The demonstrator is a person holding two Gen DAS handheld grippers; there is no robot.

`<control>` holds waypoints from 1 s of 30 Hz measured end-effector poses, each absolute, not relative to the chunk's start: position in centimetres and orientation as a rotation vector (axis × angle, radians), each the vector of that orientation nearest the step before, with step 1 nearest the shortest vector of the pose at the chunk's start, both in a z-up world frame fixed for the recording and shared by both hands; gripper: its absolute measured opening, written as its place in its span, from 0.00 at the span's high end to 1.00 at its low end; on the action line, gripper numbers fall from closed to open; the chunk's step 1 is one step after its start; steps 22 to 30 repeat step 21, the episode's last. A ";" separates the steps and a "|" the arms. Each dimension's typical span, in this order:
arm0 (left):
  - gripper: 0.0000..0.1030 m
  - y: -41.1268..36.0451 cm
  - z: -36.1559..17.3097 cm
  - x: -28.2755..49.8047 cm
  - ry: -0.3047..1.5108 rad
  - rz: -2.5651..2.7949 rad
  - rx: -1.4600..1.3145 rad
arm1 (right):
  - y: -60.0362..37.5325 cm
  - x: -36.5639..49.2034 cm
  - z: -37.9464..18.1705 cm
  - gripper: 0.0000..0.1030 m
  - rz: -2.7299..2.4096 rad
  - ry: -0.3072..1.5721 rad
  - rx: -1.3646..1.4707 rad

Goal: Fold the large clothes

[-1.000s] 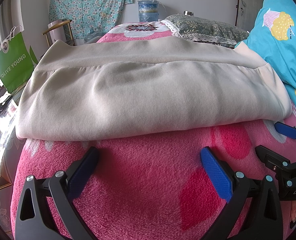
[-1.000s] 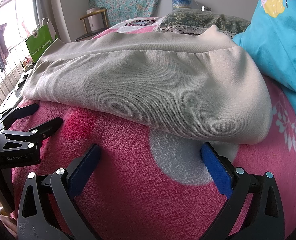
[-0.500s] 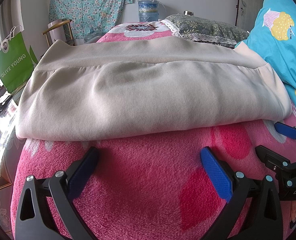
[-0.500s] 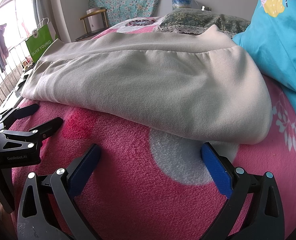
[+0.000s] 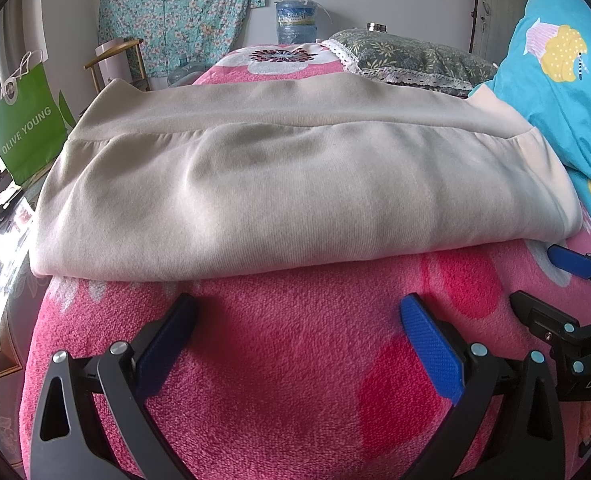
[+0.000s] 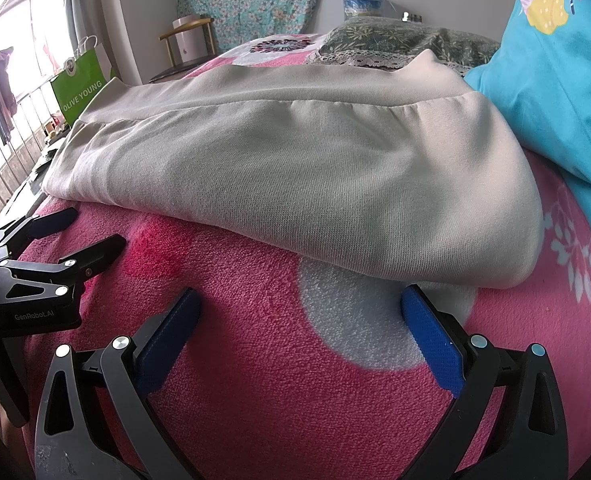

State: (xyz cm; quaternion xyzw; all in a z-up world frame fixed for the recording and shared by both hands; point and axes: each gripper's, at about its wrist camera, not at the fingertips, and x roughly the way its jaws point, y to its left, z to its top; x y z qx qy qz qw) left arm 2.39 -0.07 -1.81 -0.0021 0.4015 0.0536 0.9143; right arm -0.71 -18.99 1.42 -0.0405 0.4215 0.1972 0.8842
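At the far left, beside the bed, a green paper bag (image 5: 25,120) printed OLIVE YOUNG stands upright, and behind it a wooden chair (image 5: 115,62) sits against the wall under a hanging floral cloth (image 5: 179,12).

My left gripper (image 5: 297,320) hovers low over the pink fleece blanket (image 5: 295,380) that covers the bed. Its blue-padded fingers (image 5: 429,344) are spread wide apart and hold nothing. Their tips stop just short of the near edge of the folded beige garment (image 5: 295,184), without touching it.

The garment lies flat on the blanket, folded into a wide rectangle that runs nearly from one side of the bed to the other. A ribbed band runs along its far edge, and the near edge is a soft rounded fold.

Beyond it a large water bottle (image 5: 295,20) stands by the wall, and a grey-green patterned pillow (image 5: 415,58) with lace trim rests at the head of the bed.

My right gripper (image 6: 299,318) is just beside the left one, near the right end of the garment. Its fingers are also wide apart and empty. The right-hand pad (image 6: 431,342) sits close under the rounded corner of the fold, over a white flower in the blanket print; I cannot tell whether it touches the cloth.

At the far right a bright blue quilt (image 6: 555,92) with a cartoon print is heaped against the garment's right end.
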 end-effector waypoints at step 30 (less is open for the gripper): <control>0.04 -0.3 -1.8 2.3 0.823 0.121 0.009 | -18.9 -0.8 1.4 0.07 0.410 0.878 -0.083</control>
